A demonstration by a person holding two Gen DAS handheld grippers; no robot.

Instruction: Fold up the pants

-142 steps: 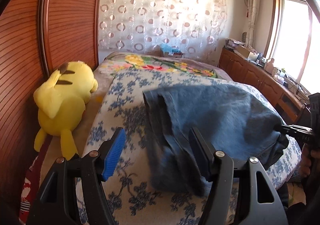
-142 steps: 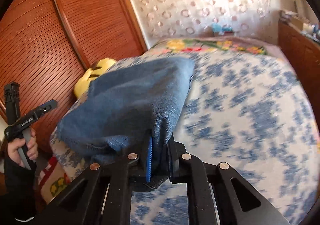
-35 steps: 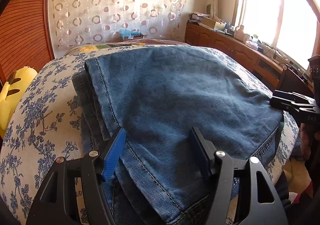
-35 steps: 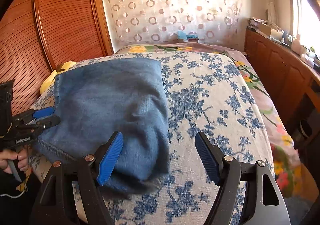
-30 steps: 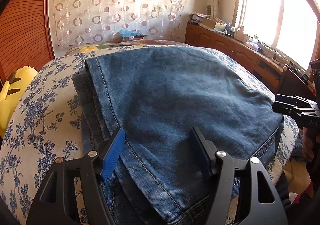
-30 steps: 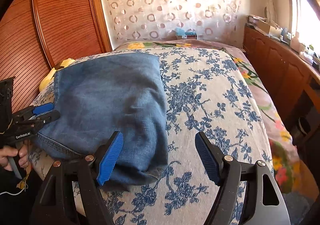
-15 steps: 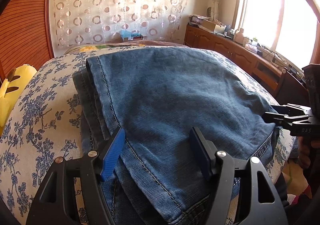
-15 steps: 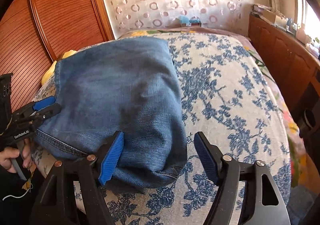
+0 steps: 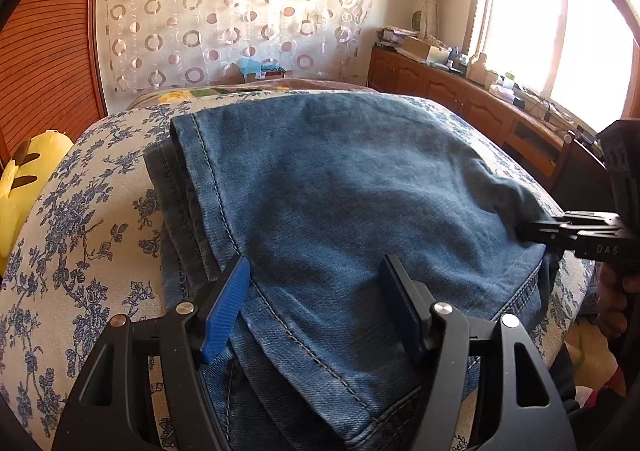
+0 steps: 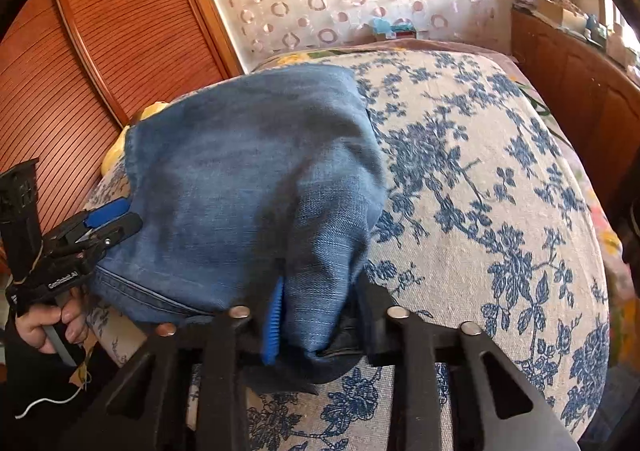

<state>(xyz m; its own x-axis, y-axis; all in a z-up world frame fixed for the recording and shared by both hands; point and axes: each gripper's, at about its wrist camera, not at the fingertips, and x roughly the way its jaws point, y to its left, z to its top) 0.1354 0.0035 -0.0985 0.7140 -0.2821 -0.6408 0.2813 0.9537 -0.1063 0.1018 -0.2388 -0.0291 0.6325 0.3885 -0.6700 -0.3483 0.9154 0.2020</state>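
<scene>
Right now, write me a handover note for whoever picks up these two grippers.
Right gripper: its jaws have just been closing and now pinch a bunched near corner of the jeans. Keep that hold.
Left gripper: open, with the jeans' near left edge between its fingers; nothing gripped.
The jeans lie on the floral bedspread, already folded into a stacked bundle, with hems layered at the far left.
A yellow plush toy lies at the bed's left edge, clear of the work.
Left to do: probably close the left gripper on its edge, then make the next fold and flatten the bundle.
</scene>
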